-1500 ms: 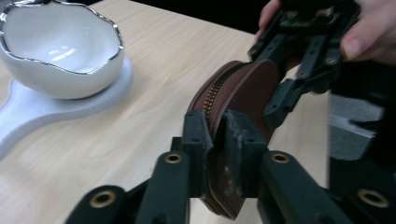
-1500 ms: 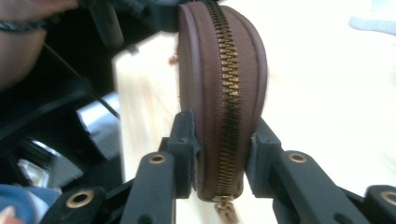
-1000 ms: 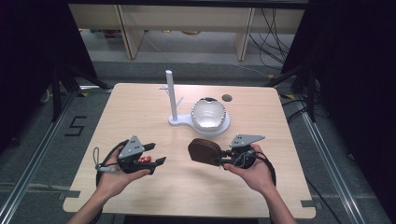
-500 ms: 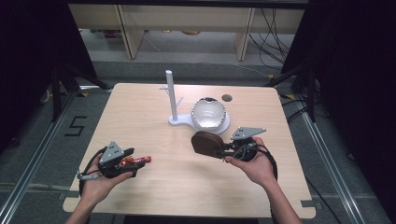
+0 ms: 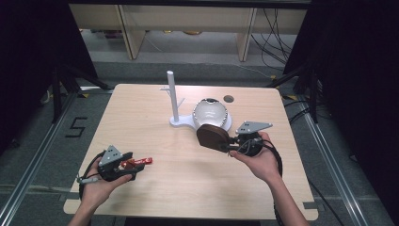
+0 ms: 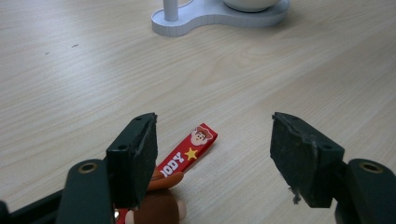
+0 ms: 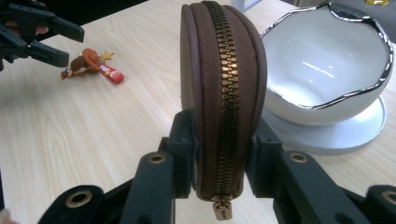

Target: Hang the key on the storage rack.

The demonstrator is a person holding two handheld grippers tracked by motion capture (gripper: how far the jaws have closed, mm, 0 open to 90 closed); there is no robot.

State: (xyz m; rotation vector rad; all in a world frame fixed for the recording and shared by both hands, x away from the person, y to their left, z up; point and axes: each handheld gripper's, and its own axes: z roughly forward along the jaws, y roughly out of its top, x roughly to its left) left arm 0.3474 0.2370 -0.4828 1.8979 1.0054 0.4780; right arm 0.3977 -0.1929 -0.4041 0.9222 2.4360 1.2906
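Note:
My right gripper [image 7: 224, 154] is shut on a round brown zip pouch [image 7: 224, 93], held on edge with the zipper facing the camera. In the high view the brown zip pouch [image 5: 212, 135] hangs just in front of the white bowl [image 5: 211, 112], with the right gripper [image 5: 227, 144] behind it. My left gripper [image 6: 215, 158] is open, low over the table near the front left. A red strap keychain [image 6: 187, 154] with a brown figure lies on the wood by its left jaw. From above, the keychain [image 5: 139, 162] lies at the left gripper [image 5: 131, 165].
The bowl [image 7: 327, 70] rests on a white stand base [image 5: 188, 123] with an upright white post [image 5: 171, 94]. A small round hole [image 5: 228, 99] sits in the tabletop behind the bowl. The table's front edge [image 5: 188, 216] runs close below both hands.
The left hand moved left and toward the front edge, sinking to the table with the keychain. The right hand lifted the pouch a little closer to the bowl.

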